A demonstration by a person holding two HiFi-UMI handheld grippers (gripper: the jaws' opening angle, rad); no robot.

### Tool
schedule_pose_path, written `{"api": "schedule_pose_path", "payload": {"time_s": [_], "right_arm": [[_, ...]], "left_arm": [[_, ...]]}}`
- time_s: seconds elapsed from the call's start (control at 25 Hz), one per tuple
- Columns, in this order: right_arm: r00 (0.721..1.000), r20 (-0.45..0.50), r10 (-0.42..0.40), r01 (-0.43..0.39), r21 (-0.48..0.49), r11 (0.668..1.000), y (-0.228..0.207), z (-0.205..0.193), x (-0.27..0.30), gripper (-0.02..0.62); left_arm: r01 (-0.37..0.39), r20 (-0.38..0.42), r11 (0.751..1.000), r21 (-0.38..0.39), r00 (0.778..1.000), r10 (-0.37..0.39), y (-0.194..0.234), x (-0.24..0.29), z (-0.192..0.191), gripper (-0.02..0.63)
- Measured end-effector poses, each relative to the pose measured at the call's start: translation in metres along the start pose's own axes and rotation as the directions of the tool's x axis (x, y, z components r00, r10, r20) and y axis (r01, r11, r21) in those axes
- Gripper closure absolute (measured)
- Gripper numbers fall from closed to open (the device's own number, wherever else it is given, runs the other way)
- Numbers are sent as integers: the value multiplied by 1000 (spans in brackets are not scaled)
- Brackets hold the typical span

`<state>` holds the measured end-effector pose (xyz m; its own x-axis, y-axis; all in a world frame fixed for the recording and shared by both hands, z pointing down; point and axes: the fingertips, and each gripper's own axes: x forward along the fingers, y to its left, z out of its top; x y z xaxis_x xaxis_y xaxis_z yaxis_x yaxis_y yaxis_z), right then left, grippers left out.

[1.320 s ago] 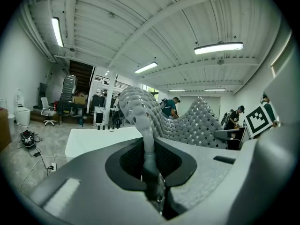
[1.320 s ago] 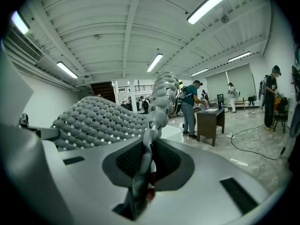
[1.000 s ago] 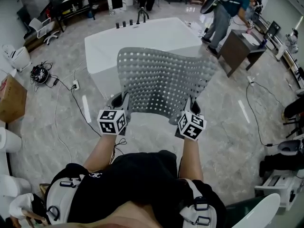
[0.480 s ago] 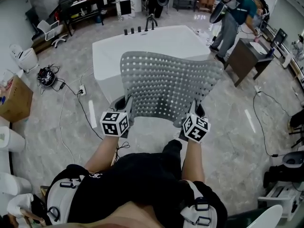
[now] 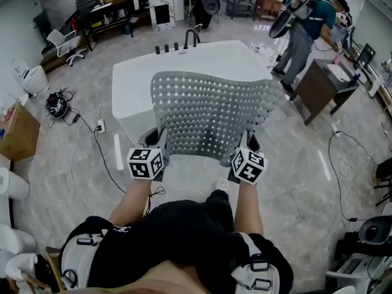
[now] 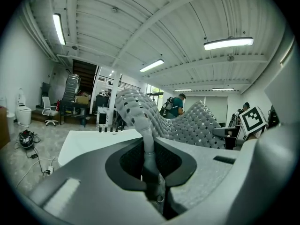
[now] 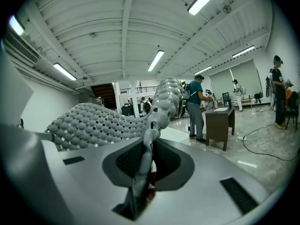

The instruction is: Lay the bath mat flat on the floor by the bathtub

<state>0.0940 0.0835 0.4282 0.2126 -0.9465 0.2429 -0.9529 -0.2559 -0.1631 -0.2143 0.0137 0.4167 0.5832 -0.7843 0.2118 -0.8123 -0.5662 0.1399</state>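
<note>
A cardboard box sits at far left on the grey stone floor. At centre, the left gripper is clamped narrowly on the near left corner of a grey perforated bath mat. The right gripper pinches the near right corner the same way. Between them the mat is held spread in the air, overlapping the white bathtub in the head view. At right, a person in a teal shirt leans over a dark desk.
</note>
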Motion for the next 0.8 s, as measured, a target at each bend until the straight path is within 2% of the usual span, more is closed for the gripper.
{"api": "schedule_pose_path", "payload": {"time_s": [0.52, 0.8], "right_arm": [[992, -79, 99, -103, -44, 994, -83, 56, 197, 545], [968, -167, 185, -196, -55, 979, -97, 49, 296, 545]], "left_arm": [[-110, -47, 992, -59, 993, 108, -22, 190, 24, 568], [-202, -109, 976, -79, 975, 193, -15, 268, 11, 568]]}}
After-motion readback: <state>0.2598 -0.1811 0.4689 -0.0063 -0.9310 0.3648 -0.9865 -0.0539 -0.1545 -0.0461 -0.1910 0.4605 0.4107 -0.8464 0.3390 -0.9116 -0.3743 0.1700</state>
